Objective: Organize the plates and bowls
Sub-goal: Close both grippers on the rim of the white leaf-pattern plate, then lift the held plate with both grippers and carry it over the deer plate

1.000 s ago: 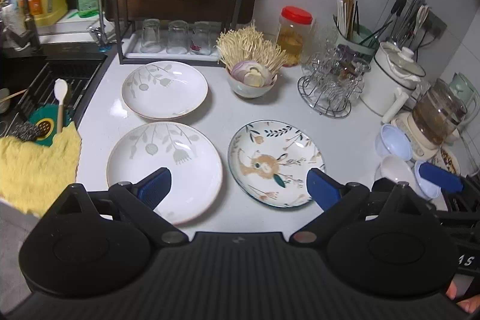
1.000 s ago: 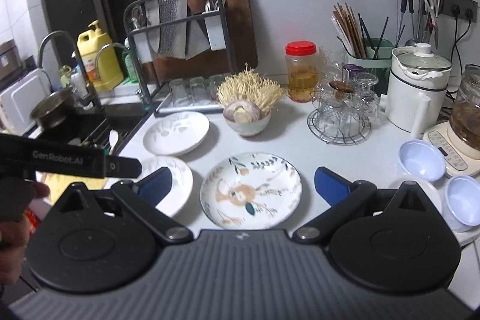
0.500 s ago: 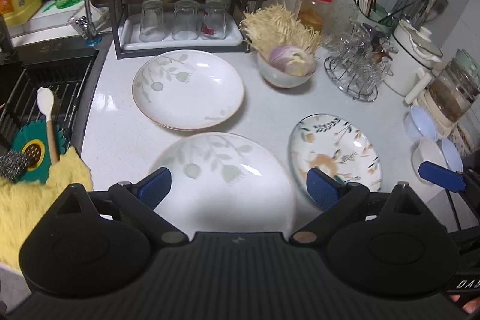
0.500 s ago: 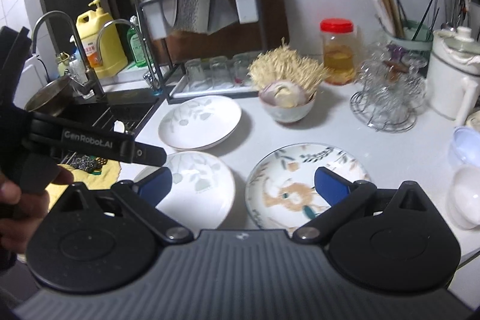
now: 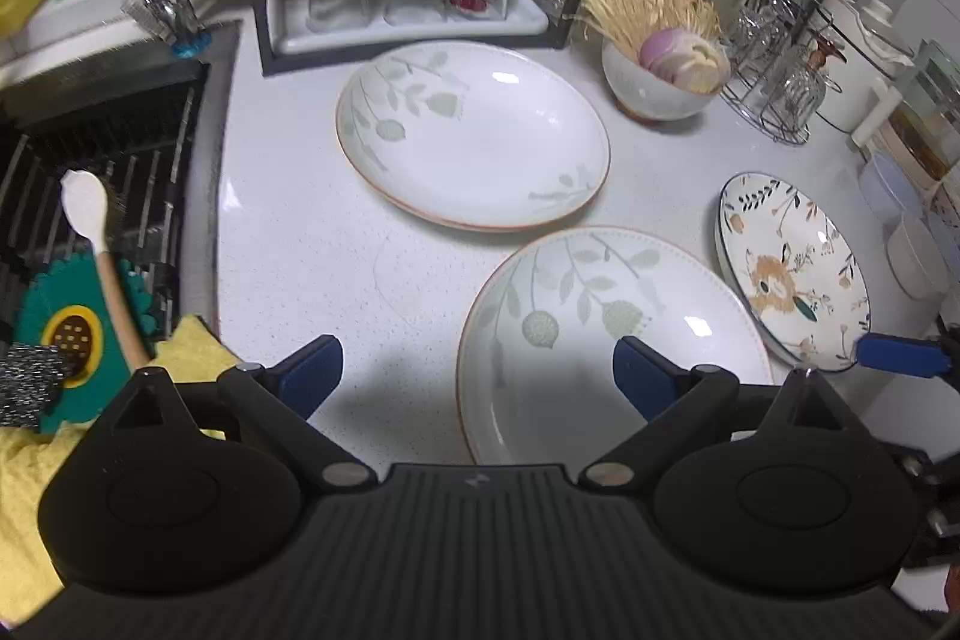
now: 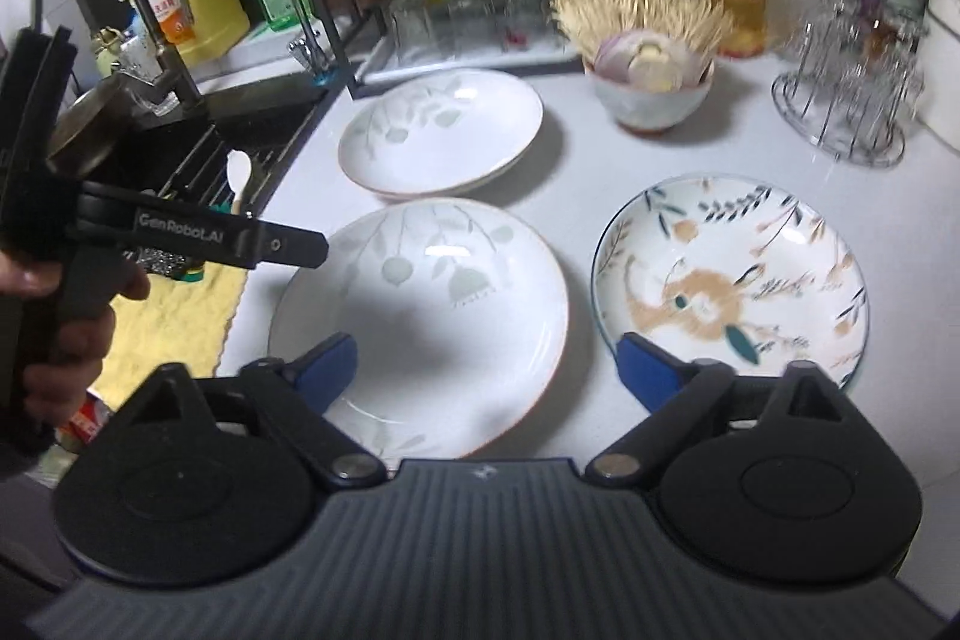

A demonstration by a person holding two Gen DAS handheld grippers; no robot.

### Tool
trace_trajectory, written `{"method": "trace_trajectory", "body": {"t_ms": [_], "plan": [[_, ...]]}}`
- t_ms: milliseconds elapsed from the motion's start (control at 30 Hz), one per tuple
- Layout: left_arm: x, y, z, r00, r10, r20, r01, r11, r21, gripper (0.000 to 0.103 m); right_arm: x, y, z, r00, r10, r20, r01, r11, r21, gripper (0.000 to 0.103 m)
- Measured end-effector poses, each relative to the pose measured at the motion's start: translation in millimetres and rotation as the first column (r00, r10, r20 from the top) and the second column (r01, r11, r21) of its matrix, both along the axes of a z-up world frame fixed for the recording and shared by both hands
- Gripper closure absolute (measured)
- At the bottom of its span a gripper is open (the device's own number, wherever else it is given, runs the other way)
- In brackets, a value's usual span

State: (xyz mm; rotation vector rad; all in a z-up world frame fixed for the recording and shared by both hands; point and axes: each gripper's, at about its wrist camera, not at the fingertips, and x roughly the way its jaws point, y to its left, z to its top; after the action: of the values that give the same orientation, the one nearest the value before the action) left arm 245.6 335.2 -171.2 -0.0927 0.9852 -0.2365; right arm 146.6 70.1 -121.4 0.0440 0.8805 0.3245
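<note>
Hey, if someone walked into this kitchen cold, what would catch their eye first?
Three plates spread on the white counter: two leaf-print plates, the near one in front of the far one, and a deer-patterned plate to their right. Behind them, a bowl with pale enoki mushrooms stands out. The right gripper, closing with nothing between its fingers, hovers over the near plate.

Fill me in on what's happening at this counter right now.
A person holds a hand-held gripper in each hand above a white kitchen counter. Nothing is gripped yet. The left hand-held gripper is open over the rim of the nearer white leaf-patterned plate. The right hand-held gripper hovers over that same plate with its jaws closing, not touching it. A second leaf-patterned plate and a deer-patterned plate lie separately, unstacked.
</note>
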Motion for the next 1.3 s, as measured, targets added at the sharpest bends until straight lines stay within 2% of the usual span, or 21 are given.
{"method": "trace_trajectory", "body": {"t_ms": [33, 100, 167, 300, 367, 433, 500, 533, 800, 933, 1033, 1200, 1300], "plan": [[2, 2, -4, 1.000, -0.011, -0.008, 0.011, 1.000, -0.006, 0.005, 4, 2, -4, 1.000, -0.007, -0.016, 0.007, 1.000, -0.001, 0.026], [7, 1, -11, 0.999, -0.038, -0.028, 0.038, 0.999, -0.024, 0.006, 12, 2, -13, 0.997, -0.035, -0.066, 0.035, 0.999, 0.009, 0.030], [11, 0, -19, 0.998, -0.048, -0.042, 0.047, 0.998, -0.031, 0.006, 17, 1, -22, 0.993, -0.068, -0.095, 0.069, 0.998, 0.012, 0.041], [19, 1, -29, 0.998, -0.028, -0.050, 0.026, 0.999, -0.034, 0.008, 24, 2, -37, 0.985, -0.118, -0.125, 0.117, 0.993, -0.014, 0.051], [23, 3, -32, 0.999, -0.026, -0.046, 0.023, 0.999, -0.047, 0.013, 28, 4, -42, 0.984, -0.119, -0.132, 0.117, 0.993, -0.024, 0.061], [28, 4, -34, 0.998, -0.024, -0.051, 0.021, 0.998, -0.060, 0.018, 31, 5, -46, 0.982, -0.127, -0.139, 0.126, 0.992, -0.017, 0.065], [32, 4, -37, 0.997, -0.039, -0.064, 0.034, 0.997, -0.076, 0.025, 36, 6, -50, 0.980, -0.136, -0.148, 0.133, 0.991, -0.027, 0.072], [34, 3, -38, 0.997, -0.043, -0.066, 0.038, 0.996, -0.077, 0.032, 37, 6, -51, 0.979, -0.140, -0.150, 0.137, 0.990, -0.029, 0.074], [44, -4, -45, 0.991, -0.092, -0.099, 0.086, 0.994, -0.065, 0.075, 52, 3, -58, 0.969, -0.145, -0.198, 0.148, 0.989, 0.004, 0.075], [41, -9, -45, 0.992, -0.084, -0.093, 0.079, 0.995, -0.055, 0.075, 59, 2, -59, 0.969, -0.134, -0.208, 0.141, 0.990, 0.020, 0.075], [43, -4, -45, 0.992, -0.041, -0.116, 0.031, 0.996, -0.088, 0.075, 63, -1, -59, 0.966, -0.132, -0.220, 0.143, 0.989, 0.034, 0.075], [41, -5, -38, 0.994, 0.003, -0.106, -0.015, 0.993, -0.117, 0.075, 67, -3, -58, 0.967, -0.119, -0.225, 0.127, 0.992, 0.018, 0.075], [41, -2, -33, 0.993, 0.058, -0.107, -0.075, 0.985, -0.155, 0.075, 69, -6, -52, 0.971, -0.104, -0.216, 0.110, 0.994, 0.014, 0.075]]}}
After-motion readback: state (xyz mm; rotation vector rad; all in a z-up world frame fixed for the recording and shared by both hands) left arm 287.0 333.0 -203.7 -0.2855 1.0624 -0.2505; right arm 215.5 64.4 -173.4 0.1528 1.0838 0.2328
